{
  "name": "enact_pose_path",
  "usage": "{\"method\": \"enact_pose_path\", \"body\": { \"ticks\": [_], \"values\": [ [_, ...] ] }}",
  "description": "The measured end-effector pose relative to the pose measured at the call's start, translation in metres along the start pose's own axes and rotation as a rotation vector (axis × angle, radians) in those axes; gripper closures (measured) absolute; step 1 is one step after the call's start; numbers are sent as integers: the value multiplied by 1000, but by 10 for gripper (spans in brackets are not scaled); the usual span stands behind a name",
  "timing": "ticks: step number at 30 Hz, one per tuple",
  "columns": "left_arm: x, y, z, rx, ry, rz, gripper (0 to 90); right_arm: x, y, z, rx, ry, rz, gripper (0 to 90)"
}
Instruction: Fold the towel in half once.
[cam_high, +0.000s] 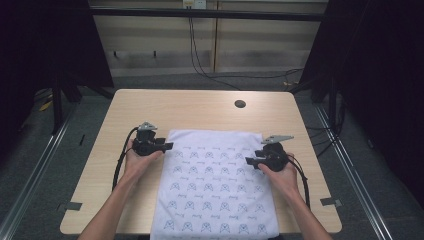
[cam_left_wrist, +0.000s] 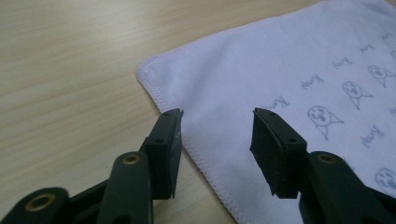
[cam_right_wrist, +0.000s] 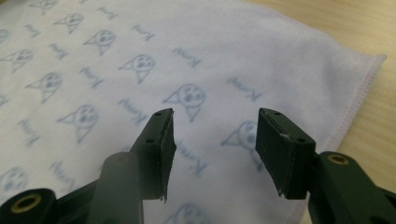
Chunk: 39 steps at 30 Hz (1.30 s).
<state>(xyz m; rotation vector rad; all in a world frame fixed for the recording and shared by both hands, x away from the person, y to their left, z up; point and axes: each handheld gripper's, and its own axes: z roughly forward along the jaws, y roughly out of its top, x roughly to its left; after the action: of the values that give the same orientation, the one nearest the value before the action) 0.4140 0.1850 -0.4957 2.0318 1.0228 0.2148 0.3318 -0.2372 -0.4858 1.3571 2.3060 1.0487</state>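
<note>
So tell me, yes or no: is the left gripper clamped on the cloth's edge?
No: in the left gripper view the left gripper stands open over the cloth, its hem unpinched.

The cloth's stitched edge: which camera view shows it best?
The left gripper view: the cloth lies close up there, its stitched edge and rounded corner sharp against the table. The right gripper view shows a softer stretch of edge at its right. The high view shows the whole cloth, with stitching too small to see.

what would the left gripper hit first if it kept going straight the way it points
Most likely the white cloth: the open left gripper straddles its stitched side edge near a far corner, aimed across it. Its height above it is unclear.
</note>
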Motion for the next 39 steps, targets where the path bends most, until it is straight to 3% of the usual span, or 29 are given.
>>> {"method": "enact_pose_path", "body": {
  "ticks": [2, 4, 5, 6, 7, 8, 9, 10, 11, 12, 13, 14, 15, 16, 18, 21, 25, 28, 29, 31, 32, 33, 34, 35, 38, 39],
  "values": [
    [-4, -2, -2, 10, -17, 1, 520, -6, 5, 9, 11, -9, 1, 474],
    [-14, -5, -4, 17, -42, 43, 531, -11, 7, 14, 11, -19, -2, 485],
    [-14, -5, -4, 17, -42, 43, 552, -11, 7, 14, 11, -19, -2, 485],
    [-21, -7, -2, 49, -21, 104, 555, -13, 5, 18, 13, -20, -2, 486],
    [-22, -10, 1, 50, -23, 92, 561, -13, 3, 21, 20, -28, 0, 484],
    [-21, -11, 5, 67, 17, 106, 580, -12, 0, 23, 11, -39, -7, 488],
    [-21, -11, 5, 67, 17, 106, 573, -12, 0, 23, 11, -39, -7, 488],
    [-22, -14, 6, 34, 30, 108, 582, -9, -1, 23, 6, -69, -33, 517],
    [-24, -14, 6, 44, 56, 134, 620, -6, -1, 23, 15, -79, -59, 548],
    [-24, -14, 6, 44, 56, 134, 658, -5, 0, 23, 20, -75, -60, 558],
    [-28, -16, 4, 46, 78, 170, 684, -6, 0, 23, 19, -74, -66, 575],
    [-28, -16, 4, 46, 78, 170, 733, -6, 0, 23, 19, -74, -66, 575],
    [-29, -18, 3, 41, 70, 181, 784, -6, 0, 22, 21, -54, -60, 731],
    [-31, -21, 1, 37, 65, 164, 803, -4, -1, 22, 16, -52, -55, 767],
    [-36, -25, -3, 42, 60, 188, 842, 1, -4, 20, 18, -46, -63, 831],
    [-40, -30, -7, 45, 43, 185, 848, 7, -8, 13, 41, -4, -86, 854],
    [-46, -44, -22, 48, -18, 183, 850, 15, -19, 0, 69, 32, -112, 854],
    [-52, -49, -29, 59, -36, 201, 846, 20, -26, -7, 76, 42, -118, 853],
    [-56, -57, -35, 50, -65, 162, 779, 28, -35, -14, 71, 52, -130, 852],
    [-58, -58, -38, 58, -59, 175, 767, 32, -38, -18, 76, 53, -137, 849],
    [-60, -58, -41, 90, -66, 179, 747, 35, -41, -20, 76, 70, -142, 818],
    [-62, -61, -45, 96, -71, 187, 717, 40, -44, -25, 98, 96, -128, 703],
    [-62, -61, -45, 96, -71, 187, 696, 40, -44, -25, 98, 96, -128, 703],
    [-63, -62, -47, 96, -96, 162, 651, 40, -44, -28, 98, 108, -126, 631],
    [-63, -60, -47, 88, -100, 155, 585, 30, -37, -30, 54, 110, -82, 617],
    [-61, -58, -47, 76, -101, 160, 575, 16, -27, -33, 17, 79, -35, 620]
  ]
}}
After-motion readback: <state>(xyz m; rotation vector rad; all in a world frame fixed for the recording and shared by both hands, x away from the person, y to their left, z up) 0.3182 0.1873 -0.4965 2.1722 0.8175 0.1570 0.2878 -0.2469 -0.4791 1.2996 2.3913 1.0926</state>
